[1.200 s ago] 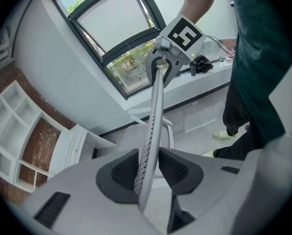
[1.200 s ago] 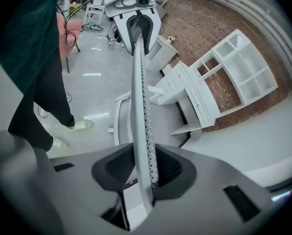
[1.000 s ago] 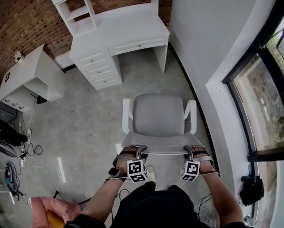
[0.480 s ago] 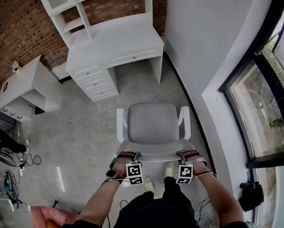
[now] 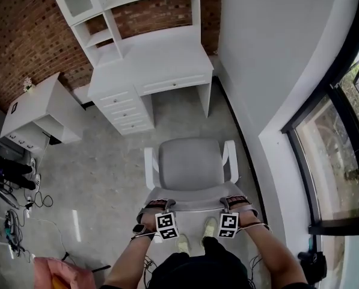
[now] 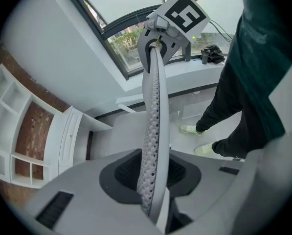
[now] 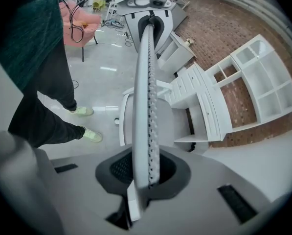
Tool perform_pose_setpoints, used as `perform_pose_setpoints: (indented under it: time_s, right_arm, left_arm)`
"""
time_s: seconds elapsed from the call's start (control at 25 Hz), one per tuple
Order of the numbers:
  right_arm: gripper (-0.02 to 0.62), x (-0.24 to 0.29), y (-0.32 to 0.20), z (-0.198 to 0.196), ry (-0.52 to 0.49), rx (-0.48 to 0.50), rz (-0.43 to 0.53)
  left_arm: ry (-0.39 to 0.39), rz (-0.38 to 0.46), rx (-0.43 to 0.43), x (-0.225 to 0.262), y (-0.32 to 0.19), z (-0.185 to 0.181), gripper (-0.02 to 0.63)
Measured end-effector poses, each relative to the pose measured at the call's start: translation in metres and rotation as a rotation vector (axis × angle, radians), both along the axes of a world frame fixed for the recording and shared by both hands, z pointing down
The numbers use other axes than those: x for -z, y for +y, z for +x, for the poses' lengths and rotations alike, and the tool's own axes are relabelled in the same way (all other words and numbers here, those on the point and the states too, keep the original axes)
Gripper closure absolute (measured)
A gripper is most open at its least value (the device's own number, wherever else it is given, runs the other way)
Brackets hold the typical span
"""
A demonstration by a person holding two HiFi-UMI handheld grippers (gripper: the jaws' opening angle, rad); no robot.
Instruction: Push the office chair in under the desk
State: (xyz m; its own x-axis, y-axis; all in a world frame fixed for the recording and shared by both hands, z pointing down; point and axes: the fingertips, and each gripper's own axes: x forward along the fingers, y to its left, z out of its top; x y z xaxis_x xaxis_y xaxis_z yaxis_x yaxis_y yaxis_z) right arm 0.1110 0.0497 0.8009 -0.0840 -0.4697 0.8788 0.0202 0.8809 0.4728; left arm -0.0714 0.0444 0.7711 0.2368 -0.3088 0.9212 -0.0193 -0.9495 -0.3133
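Note:
A grey office chair (image 5: 190, 161) with white armrests stands on the floor, facing the white desk (image 5: 161, 59) by the brick wall, short of its knee gap. Both grippers hold the top edge of the backrest (image 5: 191, 198). My left gripper (image 5: 158, 205) is at its left end, and the mesh edge (image 6: 153, 131) runs between its jaws. Those jaws have just been opening slightly, still on the edge. My right gripper (image 5: 233, 201) has just been closing on the right end, the backrest edge (image 7: 146, 106) clamped between its jaws.
A low white cabinet (image 5: 41, 110) stands left of the desk. Cables and gear (image 5: 11, 185) lie at the far left, with a pink object (image 5: 50, 273) near them. A white wall and a window (image 5: 323, 149) run close along the chair's right. The person's shoes (image 5: 182, 242) are behind the chair.
The chair and both grippers have moved a little toward the desk. The person has stepped after it, and their shoes now show behind the backrest.

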Motion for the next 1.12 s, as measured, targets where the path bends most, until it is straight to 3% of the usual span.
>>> perform_pose_setpoints:
  time_s: [0.44,1.12]
  right_arm:
    - [0.563,-0.001,-0.058,0.02,-0.01,0.031,-0.018]
    - [0.575,-0.01,-0.172,0.049,-0.01,0.074,-0.018]
  left_arm:
    - [-0.026,-0.027,0.08,-0.001,-0.056,0.02,0.497]
    - [-0.015,-0.032,0.086,-0.004,-0.153,0.051,0.526]
